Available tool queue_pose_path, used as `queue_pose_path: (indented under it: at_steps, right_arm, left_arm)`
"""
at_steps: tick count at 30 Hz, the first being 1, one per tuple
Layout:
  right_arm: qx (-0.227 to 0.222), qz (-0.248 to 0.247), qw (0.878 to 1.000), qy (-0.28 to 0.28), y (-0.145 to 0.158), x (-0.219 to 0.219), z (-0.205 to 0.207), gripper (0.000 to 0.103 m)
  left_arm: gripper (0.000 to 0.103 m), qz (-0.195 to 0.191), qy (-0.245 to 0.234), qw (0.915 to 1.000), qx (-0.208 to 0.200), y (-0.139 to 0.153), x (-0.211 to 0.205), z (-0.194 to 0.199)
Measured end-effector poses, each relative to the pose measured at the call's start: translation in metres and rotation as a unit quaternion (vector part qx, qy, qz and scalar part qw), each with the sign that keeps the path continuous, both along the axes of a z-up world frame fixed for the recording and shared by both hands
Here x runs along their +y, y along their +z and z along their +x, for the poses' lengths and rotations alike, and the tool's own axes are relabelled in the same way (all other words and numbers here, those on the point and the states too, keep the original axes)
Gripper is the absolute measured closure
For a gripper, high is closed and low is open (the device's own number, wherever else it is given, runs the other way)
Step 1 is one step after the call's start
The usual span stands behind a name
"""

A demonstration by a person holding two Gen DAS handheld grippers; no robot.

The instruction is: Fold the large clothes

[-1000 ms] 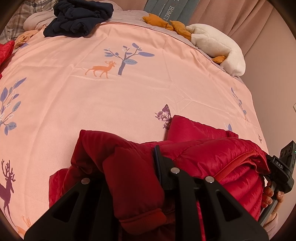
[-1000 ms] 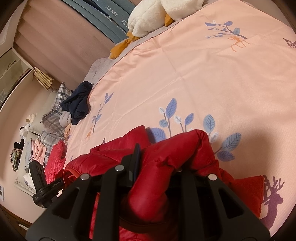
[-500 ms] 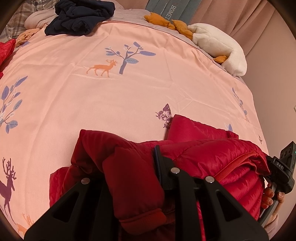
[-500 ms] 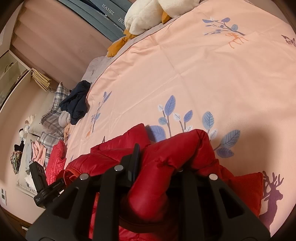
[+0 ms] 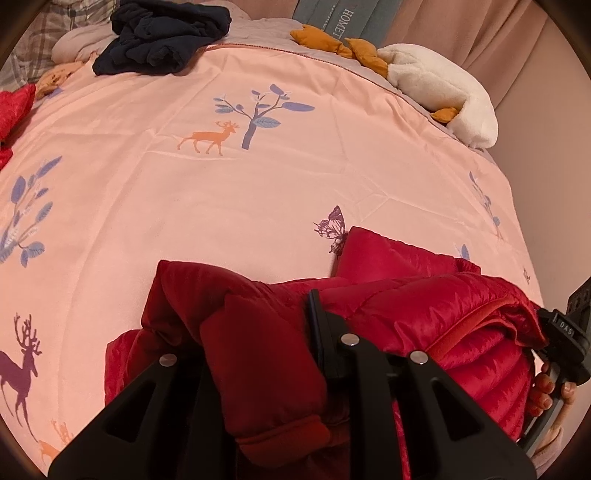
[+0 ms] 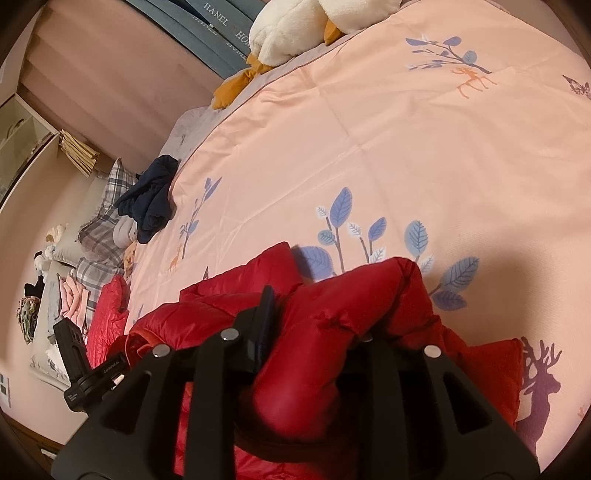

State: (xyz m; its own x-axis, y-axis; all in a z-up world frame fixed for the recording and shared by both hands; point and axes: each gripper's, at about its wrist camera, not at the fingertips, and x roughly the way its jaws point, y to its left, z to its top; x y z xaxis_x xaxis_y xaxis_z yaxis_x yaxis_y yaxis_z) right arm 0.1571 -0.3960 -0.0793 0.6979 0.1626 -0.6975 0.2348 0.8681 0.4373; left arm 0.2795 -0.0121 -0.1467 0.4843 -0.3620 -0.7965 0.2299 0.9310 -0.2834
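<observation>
Left wrist view: the left gripper (image 5: 258, 332) has its jaws narrow and clamped on a thick fold of the red puffer jacket (image 5: 424, 314), a cuffed sleeve end hanging down between the two black fingers. The jacket lies bunched at the near edge of the bed, on the pink bedspread (image 5: 258, 184) printed with deer, trees and a butterfly. At the right edge a hand (image 5: 550, 391) grips the handle of the other tool. Far across the bed sit a dark navy garment (image 5: 162, 33) and a white plush toy (image 5: 443, 88) with orange feet.

Right wrist view: the right gripper (image 6: 314, 321) has a padded roll of the same jacket between its jaws, which are opening; the fabric fills the gap and touches both fingers. Plaid pillows (image 6: 99, 229) lie at the far left.
</observation>
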Motion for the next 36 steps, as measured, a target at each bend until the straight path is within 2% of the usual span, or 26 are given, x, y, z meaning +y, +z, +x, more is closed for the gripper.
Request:
queue_pose_path:
  at_steps: [7, 11, 23, 28, 36]
  right_arm:
    - [0.003, -0.001, 1.000, 0.001, 0.005, 0.002, 0.000, 0.071]
    - [-0.001, 0.013, 1.000, 0.004, 0.006, 0.001, -0.001, 0.057]
    - [-0.001, 0.006, 1.000, 0.004, 0.009, 0.007, -0.001, 0.056]
    - [-0.001, 0.005, 1.000, 0.004, 0.009, 0.007, -0.002, 0.054]
    - [-0.002, 0.003, 1.000, 0.005, 0.012, 0.010, -0.004, 0.047]
  left_arm:
    - [0.085, 0.005, 0.004, 1.0000, 0.006, 0.002, 0.000, 0.000]
    - [0.085, 0.010, 0.006, 0.9999, 0.008, 0.005, -0.001, -0.001]
    - [0.083, 0.008, 0.010, 0.9999, 0.007, 0.009, -0.001, -0.007]
    - [0.076, 0.013, 0.007, 0.9999, -0.002, 0.014, -0.001, -0.012]
    - [0.074, 0.014, 0.008, 0.9999, -0.004, 0.018, 0.000, -0.016]
